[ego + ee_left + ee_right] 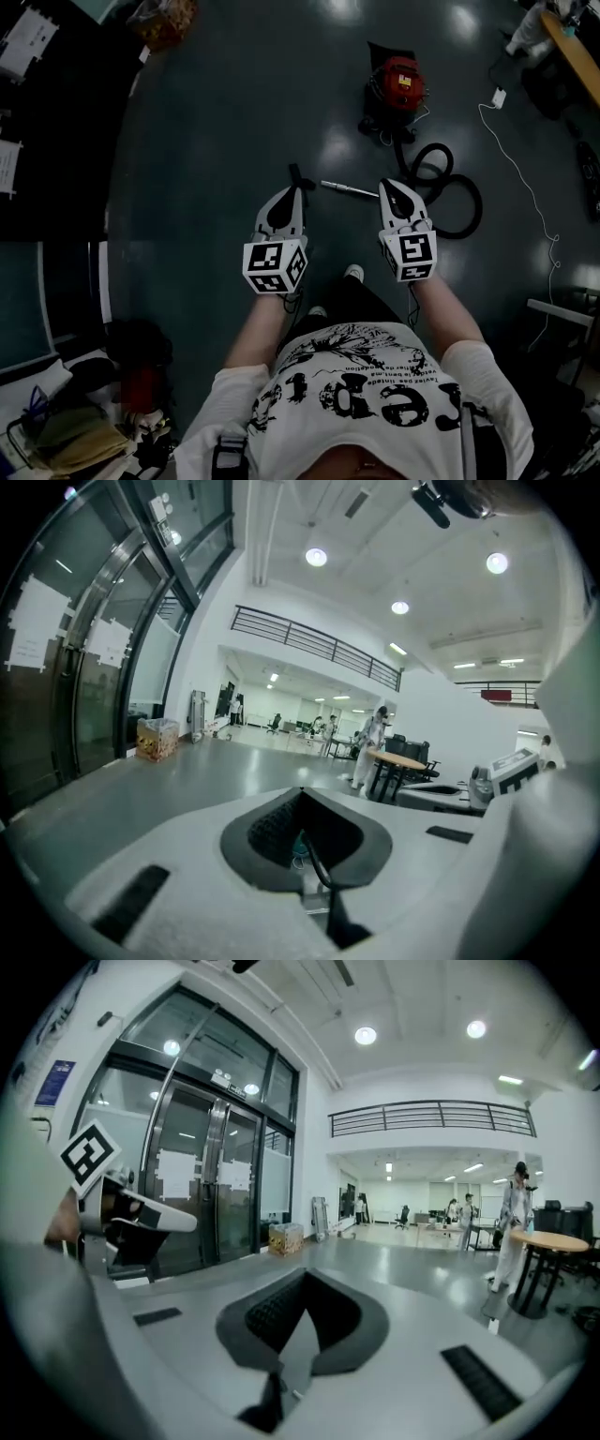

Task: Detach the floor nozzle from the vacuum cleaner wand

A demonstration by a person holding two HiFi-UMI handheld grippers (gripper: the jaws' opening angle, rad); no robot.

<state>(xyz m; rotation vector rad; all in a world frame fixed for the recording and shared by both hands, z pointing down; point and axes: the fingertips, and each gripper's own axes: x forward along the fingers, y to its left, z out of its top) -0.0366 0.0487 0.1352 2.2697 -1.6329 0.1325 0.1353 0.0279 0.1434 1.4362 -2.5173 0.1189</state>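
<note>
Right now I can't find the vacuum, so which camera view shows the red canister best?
The head view: the red canister sits on the dark floor ahead, its black hose looping beside it. The left and right gripper views look across the hall and show nothing of it.

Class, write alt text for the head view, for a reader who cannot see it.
Seen from above, a person holds the left gripper and the right gripper out in front, both shut and empty. On the dark floor beyond are a red vacuum cleaner, its looped black hose and a metal wand.
</note>
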